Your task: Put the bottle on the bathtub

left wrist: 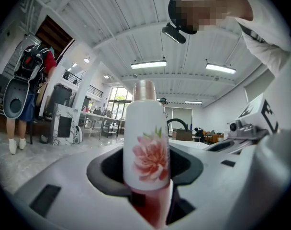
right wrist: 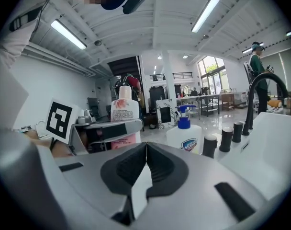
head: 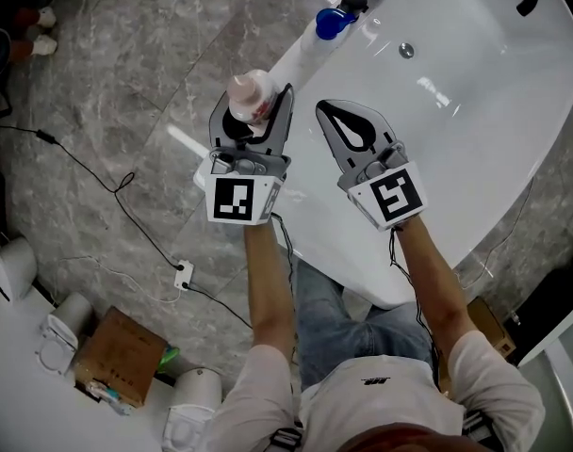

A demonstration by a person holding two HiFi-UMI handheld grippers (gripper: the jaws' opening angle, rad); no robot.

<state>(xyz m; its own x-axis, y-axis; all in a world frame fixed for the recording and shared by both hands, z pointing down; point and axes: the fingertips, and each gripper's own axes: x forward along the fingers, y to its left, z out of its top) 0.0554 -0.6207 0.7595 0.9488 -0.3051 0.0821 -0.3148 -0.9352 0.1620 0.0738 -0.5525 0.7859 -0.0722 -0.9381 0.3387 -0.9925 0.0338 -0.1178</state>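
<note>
A white bottle (head: 250, 98) with a pink flower print and a pink lower part (left wrist: 146, 152) stands upright between the jaws of my left gripper (head: 260, 111), which is shut on it. It hangs over the left rim of the white bathtub (head: 475, 111). My right gripper (head: 348, 121) is over the tub's near end, jaws shut with nothing between them (right wrist: 144, 150). From the right gripper view the held bottle (right wrist: 124, 114) and left gripper show at the left.
On the tub's far rim stand a white pump bottle with a blue top (head: 326, 28) (right wrist: 184, 135), black knobs (right wrist: 227, 138) and a black faucet (right wrist: 265, 87). Cables (head: 89, 172), a cardboard box (head: 117, 351) and white fixtures (head: 13, 266) lie on the grey floor at left.
</note>
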